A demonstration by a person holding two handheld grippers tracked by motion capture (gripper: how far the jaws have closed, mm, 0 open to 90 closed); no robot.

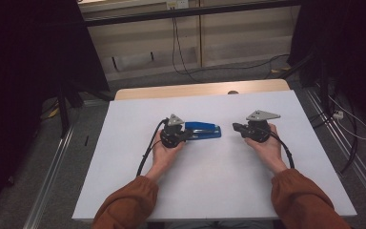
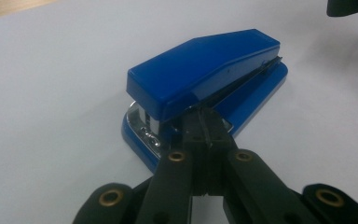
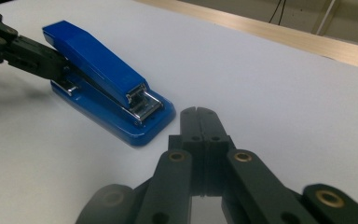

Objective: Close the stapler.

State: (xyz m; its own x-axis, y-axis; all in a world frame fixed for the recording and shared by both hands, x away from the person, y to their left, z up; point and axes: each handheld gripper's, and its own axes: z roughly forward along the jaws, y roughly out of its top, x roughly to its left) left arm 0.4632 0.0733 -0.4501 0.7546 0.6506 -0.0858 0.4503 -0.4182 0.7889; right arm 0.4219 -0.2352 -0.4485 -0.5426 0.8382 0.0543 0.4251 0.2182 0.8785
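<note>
A blue stapler (image 1: 204, 130) with a chrome mechanism lies flat on the white table (image 1: 209, 176), near the middle. My left gripper (image 1: 187, 135) is at its left end. In the left gripper view the jaws are pressed together, and the gripper (image 2: 205, 125) has its tips against the stapler (image 2: 205, 70), at the gap between lid and base. I see nothing between the jaws. My right gripper (image 1: 235, 127) rests on the table to the stapler's right, apart from it. In the right gripper view my right gripper (image 3: 200, 114) is shut and empty, with the stapler (image 3: 98, 70) just beyond its tips.
A bare wooden strip (image 1: 200, 89) runs along the table's far edge. Beyond it are a grey floor with cables (image 1: 181, 62) and dark curtains on both sides. White table surface lies in front of and around the hands.
</note>
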